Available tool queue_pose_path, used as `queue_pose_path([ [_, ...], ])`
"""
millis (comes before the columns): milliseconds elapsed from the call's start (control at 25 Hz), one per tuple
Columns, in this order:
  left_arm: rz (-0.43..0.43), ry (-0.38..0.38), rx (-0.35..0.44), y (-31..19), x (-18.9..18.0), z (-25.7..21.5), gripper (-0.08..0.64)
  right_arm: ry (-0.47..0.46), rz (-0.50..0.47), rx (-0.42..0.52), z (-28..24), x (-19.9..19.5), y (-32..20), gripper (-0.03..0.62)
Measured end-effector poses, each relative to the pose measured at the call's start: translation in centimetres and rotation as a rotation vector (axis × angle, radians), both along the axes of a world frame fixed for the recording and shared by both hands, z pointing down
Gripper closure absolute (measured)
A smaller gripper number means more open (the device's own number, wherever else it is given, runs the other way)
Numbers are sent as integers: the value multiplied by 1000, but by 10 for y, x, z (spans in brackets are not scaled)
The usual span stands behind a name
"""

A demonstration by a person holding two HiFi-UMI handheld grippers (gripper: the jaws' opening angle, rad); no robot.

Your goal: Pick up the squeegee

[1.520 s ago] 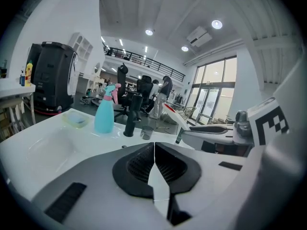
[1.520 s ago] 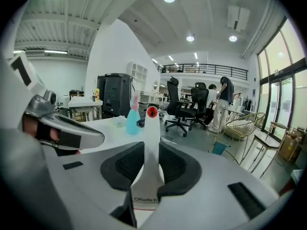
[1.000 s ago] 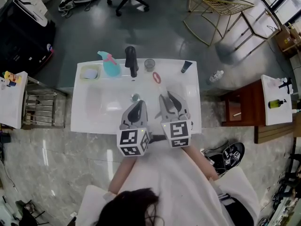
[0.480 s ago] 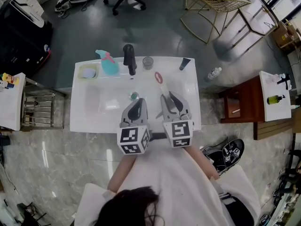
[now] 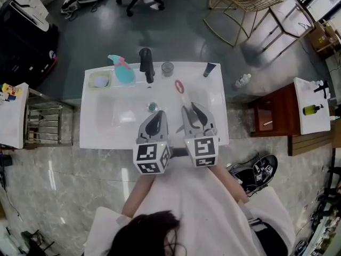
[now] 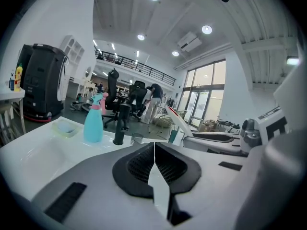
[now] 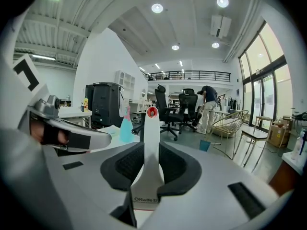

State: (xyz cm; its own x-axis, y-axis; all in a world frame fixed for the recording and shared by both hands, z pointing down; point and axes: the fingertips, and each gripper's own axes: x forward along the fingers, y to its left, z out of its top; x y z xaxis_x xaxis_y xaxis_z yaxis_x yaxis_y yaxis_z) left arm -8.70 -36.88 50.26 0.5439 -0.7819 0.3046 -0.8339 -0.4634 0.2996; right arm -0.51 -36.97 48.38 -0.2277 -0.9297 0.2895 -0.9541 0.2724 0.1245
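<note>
squeegee, white plastic handle with red loop end: clamped between my right gripper jaws. left gripper jaws pressed together, empty. i'd grip firm, lift level clear of white sink counter.

Squeegee handle smooth white plastic, washbasin glossy white, faucet matt black, spray bottle translucent teal plastic, floor polished, glossy marble-look stone.

I'm looking over a white washbasin top.
A soap dish, teal spray bottle, black faucet, glass and dark tube are lining its far edge, left to right.
</note>
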Motion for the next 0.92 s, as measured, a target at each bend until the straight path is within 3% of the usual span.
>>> queue_pose_path([
  [920,-35,21,-6,2,-9,-4,534,16,-31,19,-6,-9,5,486],
])
